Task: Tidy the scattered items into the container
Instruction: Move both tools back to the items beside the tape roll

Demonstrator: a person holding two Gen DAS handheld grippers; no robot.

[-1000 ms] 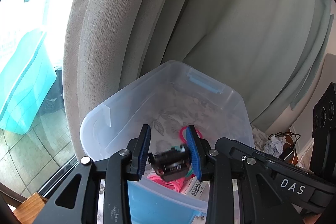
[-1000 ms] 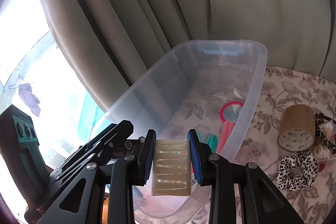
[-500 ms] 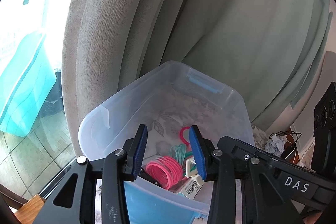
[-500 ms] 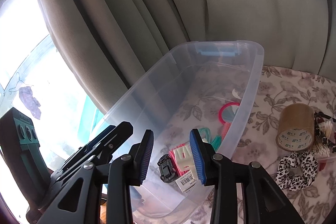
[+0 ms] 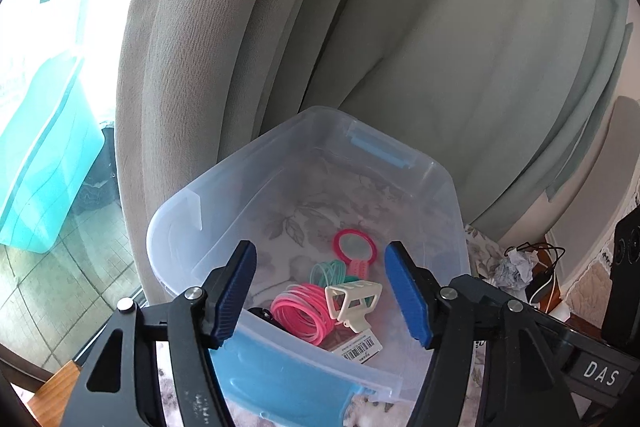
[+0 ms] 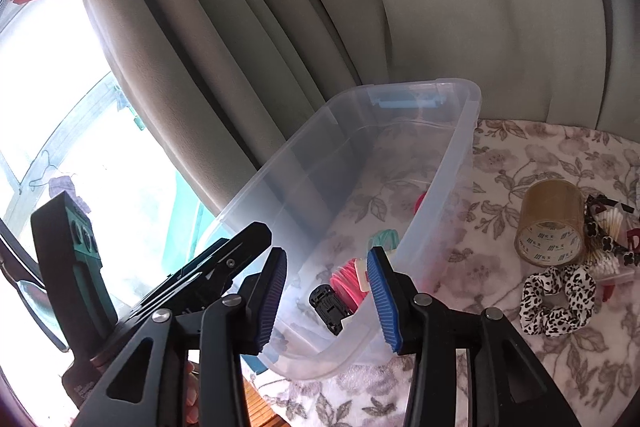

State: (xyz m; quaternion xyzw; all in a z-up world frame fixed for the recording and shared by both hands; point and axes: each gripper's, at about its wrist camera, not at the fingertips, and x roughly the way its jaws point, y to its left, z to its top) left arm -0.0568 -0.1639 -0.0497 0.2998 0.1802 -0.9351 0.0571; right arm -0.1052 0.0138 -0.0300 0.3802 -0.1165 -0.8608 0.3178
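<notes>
1. The left gripper (image 5: 320, 293) hangs over the near end of the clear plastic box (image 5: 452, 195); its blue pads are spread wide and its jaws have just been opening; nothing is between them, so it is released.
2. The right gripper (image 6: 326, 293) is also above the near end of the box (image 6: 460, 155), close to the right wall; its jaws have just been opening too, they stand apart and they grasp nothing.
3. The box stands on a cloth with flowers (image 6: 520, 163), in front of a grey curtain (image 5: 440, 27).
4. Inside the box, on the bottom, lie a bundle of pink bands (image 5: 304, 311), a cream clip (image 5: 354, 301) touching the bands, some green bands (image 5: 328, 271) behind them, and a small round mirror with a pink frame (image 5: 355, 247) further back; a white label with a barcode (image 5: 360, 345) lies near the front wall.
5. In the right view a small black clip (image 6: 330, 309) lies on the bottom, just beside the pink bands (image 6: 346, 281).
6. Outside the box, on the cloth to the right and well apart from it, there are a roll of brown tape (image 6: 550, 223) and a black and white hair tie (image 6: 558, 301); these are not yet in the box.
</notes>
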